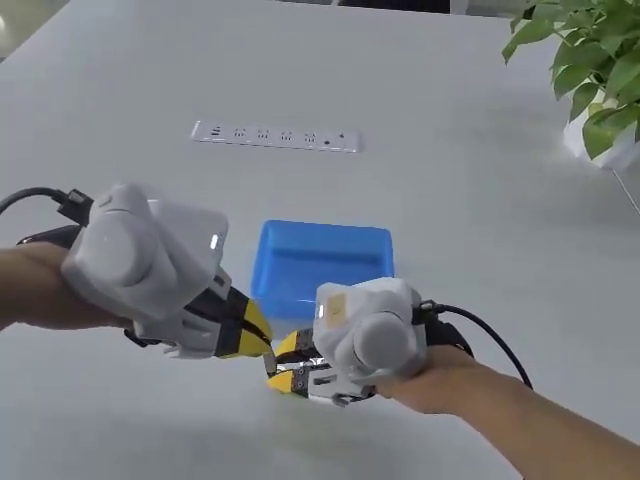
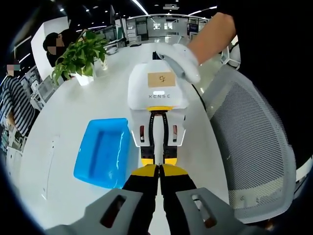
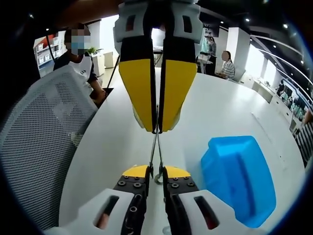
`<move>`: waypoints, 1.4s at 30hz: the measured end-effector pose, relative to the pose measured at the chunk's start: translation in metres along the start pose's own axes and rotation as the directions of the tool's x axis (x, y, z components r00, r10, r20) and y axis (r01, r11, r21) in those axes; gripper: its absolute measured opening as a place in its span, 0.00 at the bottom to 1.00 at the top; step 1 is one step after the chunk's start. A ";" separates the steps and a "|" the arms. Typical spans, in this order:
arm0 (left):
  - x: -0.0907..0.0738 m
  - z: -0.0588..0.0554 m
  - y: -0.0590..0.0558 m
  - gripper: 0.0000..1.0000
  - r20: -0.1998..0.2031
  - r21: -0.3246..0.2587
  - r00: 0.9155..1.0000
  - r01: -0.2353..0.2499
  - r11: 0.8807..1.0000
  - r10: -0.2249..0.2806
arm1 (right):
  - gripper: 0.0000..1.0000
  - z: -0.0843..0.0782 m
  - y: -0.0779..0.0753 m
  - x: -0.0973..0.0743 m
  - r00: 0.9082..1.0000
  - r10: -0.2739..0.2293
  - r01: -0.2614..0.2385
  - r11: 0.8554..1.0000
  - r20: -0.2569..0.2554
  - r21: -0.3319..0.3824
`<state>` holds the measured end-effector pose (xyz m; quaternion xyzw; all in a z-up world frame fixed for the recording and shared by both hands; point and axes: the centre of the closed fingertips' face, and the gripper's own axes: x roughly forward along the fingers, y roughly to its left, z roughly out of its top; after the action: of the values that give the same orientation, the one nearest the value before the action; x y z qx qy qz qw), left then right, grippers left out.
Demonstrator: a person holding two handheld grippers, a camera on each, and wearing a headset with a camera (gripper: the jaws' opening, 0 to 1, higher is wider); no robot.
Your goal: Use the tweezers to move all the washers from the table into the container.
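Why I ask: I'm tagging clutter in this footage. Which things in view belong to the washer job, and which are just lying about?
Belong to the job:
- tweezers, pinched in the left gripper
- right gripper, nosed up to the tweezers' tip
- blue container

Just lying about:
- white power strip
- potted plant
- mesh chair

Power strip [image 1: 276, 136] lying flat; potted plant [image 1: 590, 70] far right; mesh chair [image 2: 249, 147] alongside.
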<state>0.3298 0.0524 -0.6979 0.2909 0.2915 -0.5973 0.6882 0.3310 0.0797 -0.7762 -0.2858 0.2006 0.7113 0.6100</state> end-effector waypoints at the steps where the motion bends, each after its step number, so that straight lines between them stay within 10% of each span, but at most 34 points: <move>1: 0.000 0.000 0.000 0.05 0.000 -0.002 1.000 0.000 1.000 0.000 | 0.12 0.000 0.000 0.000 1.000 -0.002 0.002 1.000 -0.003 -0.002; 42: 0.002 -0.005 -0.002 0.09 -0.018 0.018 1.000 0.010 1.000 -0.010 | 0.06 -0.002 0.001 0.001 1.000 -0.015 0.016 0.999 -0.027 0.031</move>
<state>0.3277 0.0545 -0.7023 0.3012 0.2937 -0.6008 0.6798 0.3301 0.0795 -0.7782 -0.2875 0.2178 0.6992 0.6172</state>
